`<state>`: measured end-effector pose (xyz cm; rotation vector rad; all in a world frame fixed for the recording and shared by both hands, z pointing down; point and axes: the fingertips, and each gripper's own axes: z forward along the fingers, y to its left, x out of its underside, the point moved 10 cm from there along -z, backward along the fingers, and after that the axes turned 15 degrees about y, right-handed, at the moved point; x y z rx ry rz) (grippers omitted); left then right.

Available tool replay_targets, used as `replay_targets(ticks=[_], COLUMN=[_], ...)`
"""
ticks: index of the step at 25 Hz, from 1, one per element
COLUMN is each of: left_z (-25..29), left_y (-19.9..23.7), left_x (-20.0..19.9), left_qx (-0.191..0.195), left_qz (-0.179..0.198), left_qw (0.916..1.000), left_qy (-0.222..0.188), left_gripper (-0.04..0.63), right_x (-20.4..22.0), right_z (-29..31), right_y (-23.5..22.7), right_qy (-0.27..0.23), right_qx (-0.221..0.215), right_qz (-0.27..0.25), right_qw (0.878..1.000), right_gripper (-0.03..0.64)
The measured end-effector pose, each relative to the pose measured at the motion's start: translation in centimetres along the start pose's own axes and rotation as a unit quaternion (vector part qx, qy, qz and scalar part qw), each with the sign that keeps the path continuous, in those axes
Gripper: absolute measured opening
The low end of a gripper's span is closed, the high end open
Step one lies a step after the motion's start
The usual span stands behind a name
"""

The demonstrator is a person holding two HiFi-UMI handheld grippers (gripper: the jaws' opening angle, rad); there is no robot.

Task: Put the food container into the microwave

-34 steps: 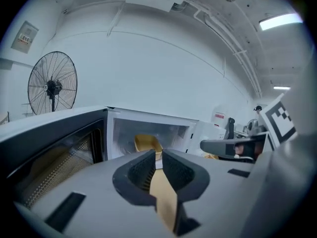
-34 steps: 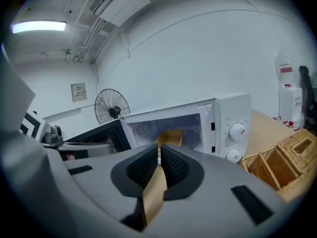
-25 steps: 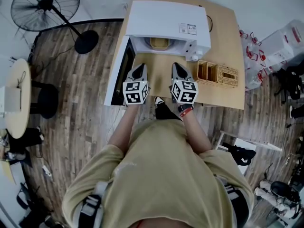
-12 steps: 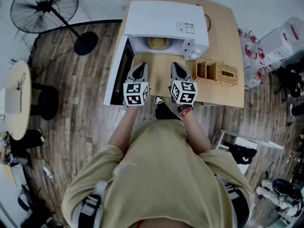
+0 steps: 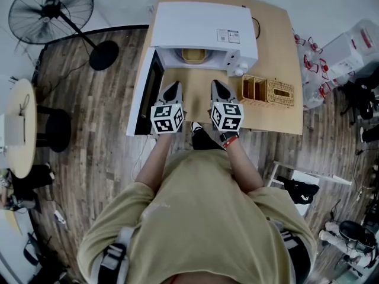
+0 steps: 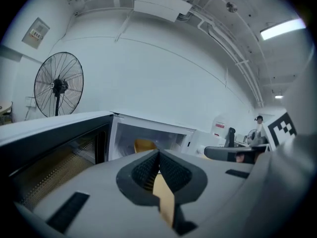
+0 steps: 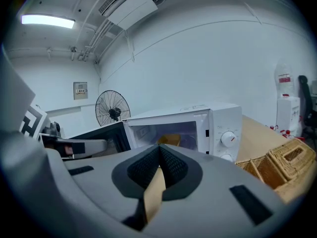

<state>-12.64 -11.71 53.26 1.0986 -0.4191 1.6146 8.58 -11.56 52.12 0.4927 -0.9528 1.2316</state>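
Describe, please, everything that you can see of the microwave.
The microwave is a white, boxy oven standing on the light wooden table. Its door, with a dark mesh window, is swung wide open to the person's left. A control panel with round white knobs sits right of the cavity, and a label is stuck on top. A yellow food container sits inside the cavity.

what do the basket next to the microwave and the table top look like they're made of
Basket: woven wicker or rattan by the look, matt tan, with a plaited weave showing on its walls. Table: probably wood or a wood-look laminate, smooth and pale, with too little grain showing to tell which.
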Motion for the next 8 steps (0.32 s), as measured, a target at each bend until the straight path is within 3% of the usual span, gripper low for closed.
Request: replay_targets(ticks=[8], left_z=[1.4], left_y=[0.7], left_x=[-0.5], left_qx=[0.02], left_qz=[-0.032], left_qw=[0.9993], left_qy=[-0.006], left_gripper=[0.02], right_x=[-0.4], right_z=[1.8], right_y=[-0.7], right_qy=[0.006], right_qx=[0.001], right_qz=[-0.003], right_qw=[1.0], right_gripper=[0.023])
